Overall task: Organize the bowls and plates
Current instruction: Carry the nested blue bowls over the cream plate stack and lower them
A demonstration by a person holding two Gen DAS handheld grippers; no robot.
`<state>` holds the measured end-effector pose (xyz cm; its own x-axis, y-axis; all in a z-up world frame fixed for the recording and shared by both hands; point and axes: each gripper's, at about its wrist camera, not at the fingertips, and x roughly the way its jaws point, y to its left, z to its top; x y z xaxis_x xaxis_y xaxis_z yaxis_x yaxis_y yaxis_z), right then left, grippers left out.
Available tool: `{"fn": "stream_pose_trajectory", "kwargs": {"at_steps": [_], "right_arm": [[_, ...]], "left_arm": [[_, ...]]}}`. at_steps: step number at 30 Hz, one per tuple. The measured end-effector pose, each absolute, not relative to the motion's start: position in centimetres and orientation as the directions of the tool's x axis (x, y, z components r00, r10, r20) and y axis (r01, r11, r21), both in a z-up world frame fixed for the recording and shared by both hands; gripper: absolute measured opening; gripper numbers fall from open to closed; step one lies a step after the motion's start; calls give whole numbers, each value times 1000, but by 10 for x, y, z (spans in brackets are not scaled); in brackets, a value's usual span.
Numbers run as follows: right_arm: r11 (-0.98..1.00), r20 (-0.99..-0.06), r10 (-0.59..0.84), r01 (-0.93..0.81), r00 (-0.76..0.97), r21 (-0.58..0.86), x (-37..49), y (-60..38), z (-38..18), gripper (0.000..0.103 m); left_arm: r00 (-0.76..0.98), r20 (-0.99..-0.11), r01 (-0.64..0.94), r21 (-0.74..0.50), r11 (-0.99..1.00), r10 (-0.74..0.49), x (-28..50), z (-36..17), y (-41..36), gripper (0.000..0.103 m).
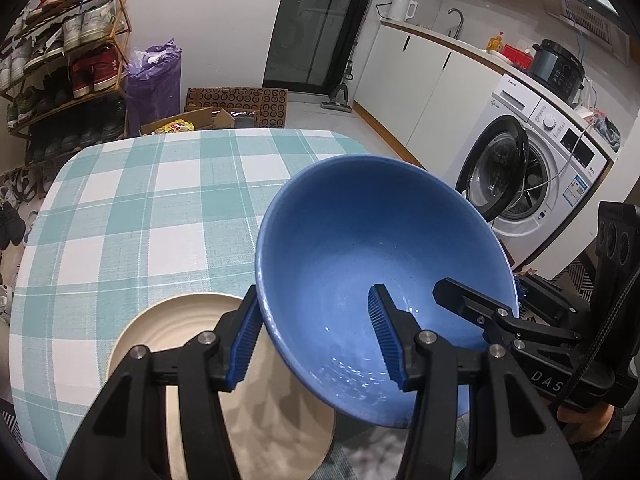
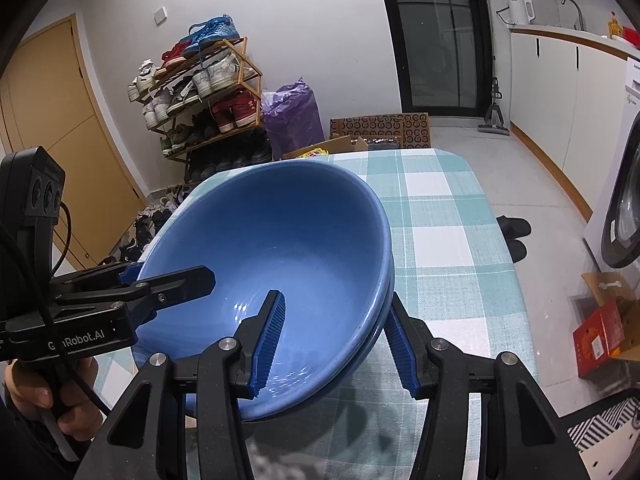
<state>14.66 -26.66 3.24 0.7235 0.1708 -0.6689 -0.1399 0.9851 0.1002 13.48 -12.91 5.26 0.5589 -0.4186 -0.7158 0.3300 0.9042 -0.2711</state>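
Note:
A blue bowl (image 1: 372,264) is held tilted above the checked table (image 1: 132,208), over the right part of a cream ribbed plate (image 1: 180,328). My left gripper (image 1: 316,340) straddles its left rim, one finger outside, one inside. My right gripper (image 2: 336,348) straddles the opposite rim of the bowl (image 2: 280,248); a second rim edge shows under it there, like two nested bowls. Both grippers have their jaws spread wide around the rim wall. Each gripper shows in the other's view, the right one (image 1: 480,312) and the left one (image 2: 160,288).
The table with its teal-and-white cloth (image 2: 440,240) stretches ahead. A washing machine (image 1: 532,168) with open door stands to the right. A shoe rack (image 1: 68,64), a purple bag (image 1: 154,80) and cardboard boxes (image 1: 236,108) stand beyond the far edge.

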Motion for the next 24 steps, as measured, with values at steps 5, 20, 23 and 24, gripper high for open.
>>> {"fn": "stream_pose_trajectory", "kwargs": {"at_steps": [5,20,23,24], "right_arm": [[984,-669,173,-150,723,93,143,-259,37,52],[975,-673,208,-205,710,86,141,-220,41,52],[972,-677,218,-218,703,86,142,-211,40,52],[971,-679,220,-223,700,85,142,-208,39,52]], "left_arm": [[568,-711,321,-273,907,-415,131,56,-122,53],[600,-707,262,-268,927,-374,116,61,-85,53],[604,-708,250,-268,931,-366,114,60,-77,53],[606,-707,246,-268,932,-363,113,60,-75,53]]}}
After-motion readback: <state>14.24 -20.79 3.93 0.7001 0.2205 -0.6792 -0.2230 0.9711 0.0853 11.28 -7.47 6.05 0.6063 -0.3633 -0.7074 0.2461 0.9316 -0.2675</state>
